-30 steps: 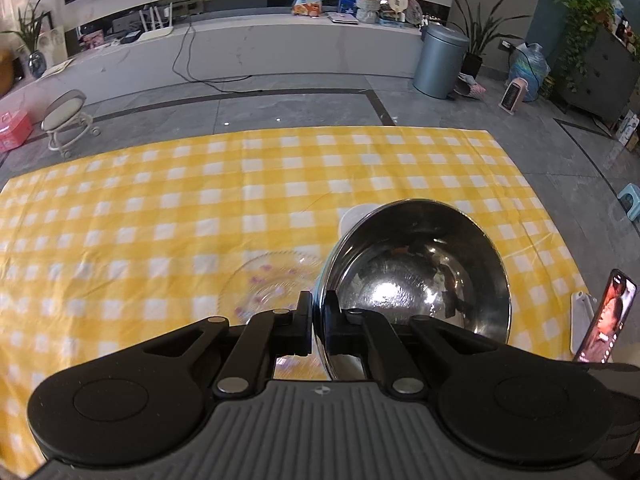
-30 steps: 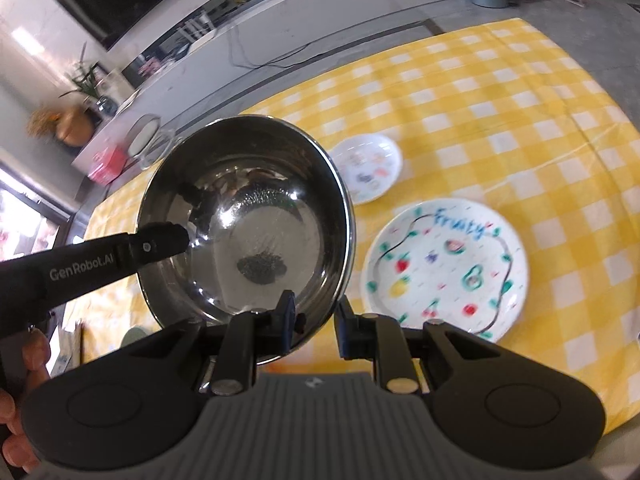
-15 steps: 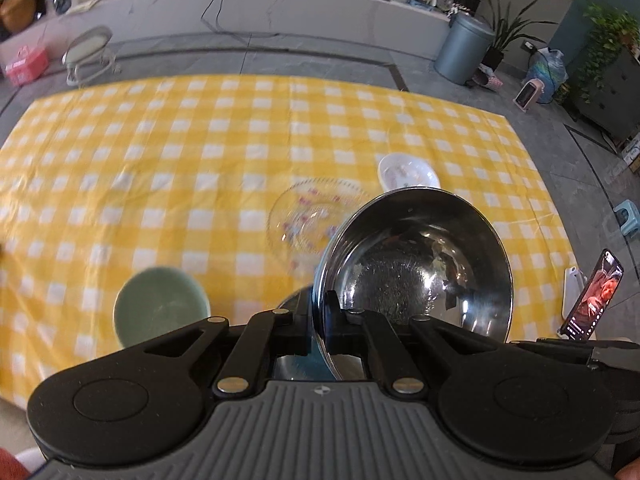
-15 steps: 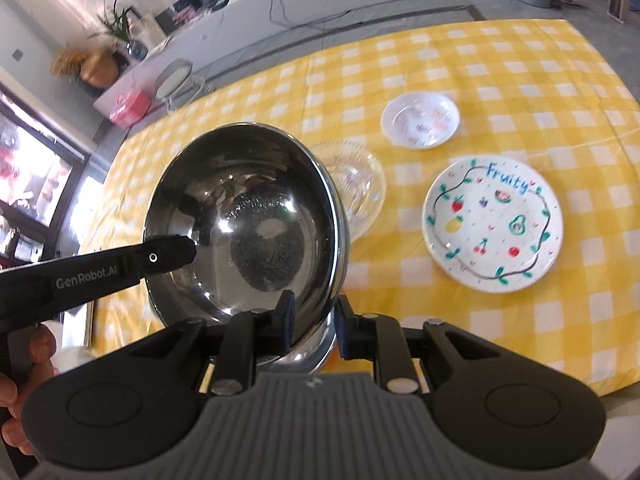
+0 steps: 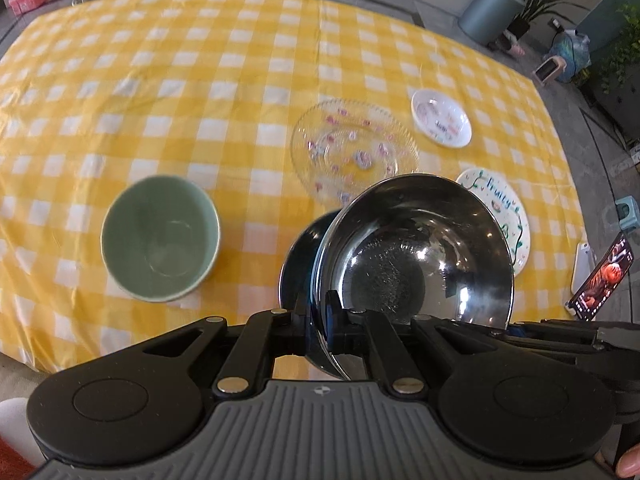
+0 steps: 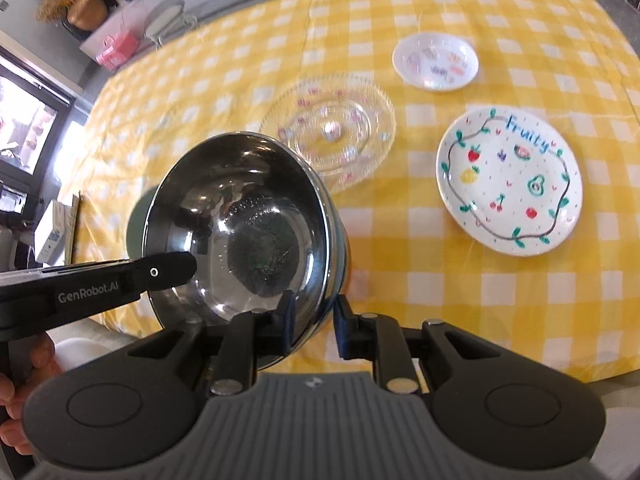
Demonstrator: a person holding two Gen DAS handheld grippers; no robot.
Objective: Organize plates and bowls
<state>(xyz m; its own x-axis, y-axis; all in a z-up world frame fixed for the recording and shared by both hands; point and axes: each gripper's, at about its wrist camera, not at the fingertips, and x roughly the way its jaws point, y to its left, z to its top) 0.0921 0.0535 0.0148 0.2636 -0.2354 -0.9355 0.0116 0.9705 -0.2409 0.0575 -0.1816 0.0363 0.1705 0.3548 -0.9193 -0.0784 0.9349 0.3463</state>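
A shiny steel bowl (image 5: 416, 256) is held above the yellow checked table by both grippers. My left gripper (image 5: 318, 312) is shut on its near rim; my right gripper (image 6: 314, 320) is shut on the rim at the other side of the steel bowl (image 6: 240, 220). A dark bowl (image 5: 298, 248) sits under and behind it. A green bowl (image 5: 160, 238) stands to the left. A clear glass plate (image 5: 352, 148), a small white dish (image 5: 442, 122) and a "Fruity" plate (image 6: 508, 180) lie beyond.
A phone (image 5: 602, 276) stands at the table's right edge in the left wrist view. A grey bin (image 5: 490, 10) and plants stand on the floor beyond the table. The table's near edge is just below the bowls.
Both grippers have lifted and pulled back with the steel bowl. The green bowl, the dark bowl and the plates have come into fuller view below.
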